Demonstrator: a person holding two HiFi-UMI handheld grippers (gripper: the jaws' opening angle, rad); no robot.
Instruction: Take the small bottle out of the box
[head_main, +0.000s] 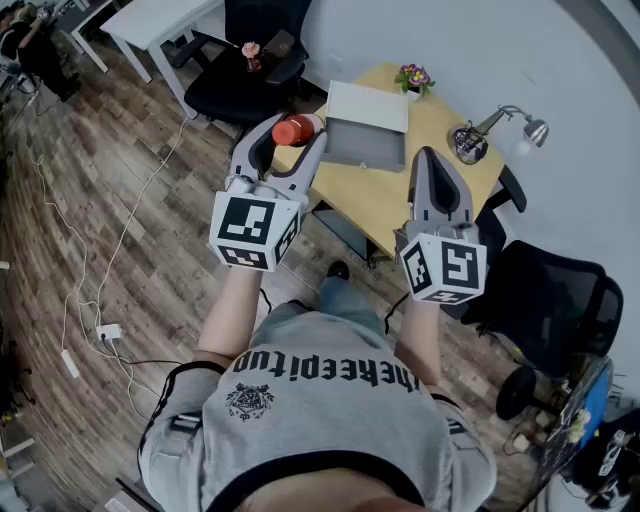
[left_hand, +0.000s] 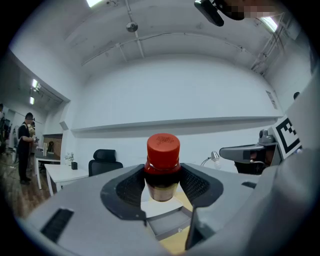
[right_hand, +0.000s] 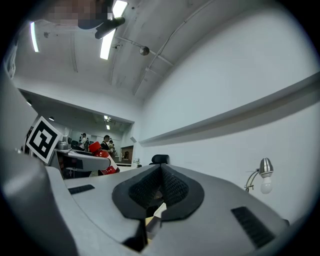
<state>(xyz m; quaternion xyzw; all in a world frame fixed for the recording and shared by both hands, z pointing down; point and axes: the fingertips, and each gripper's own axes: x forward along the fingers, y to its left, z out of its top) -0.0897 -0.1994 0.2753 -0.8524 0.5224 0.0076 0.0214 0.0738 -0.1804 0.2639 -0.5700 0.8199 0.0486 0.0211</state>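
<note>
Left gripper view is showing the left gripper (left_hand: 162, 189), jaws clamping the small bottle (left_hand: 163, 150) aloft, clear of the open box (head_main: 365, 145) on the desk (head_main: 385, 205). Right gripper (right_hand: 160, 190) is idling, jaws together, empty. Removal seems done; next probably calls for setting it on bare desk.
</note>
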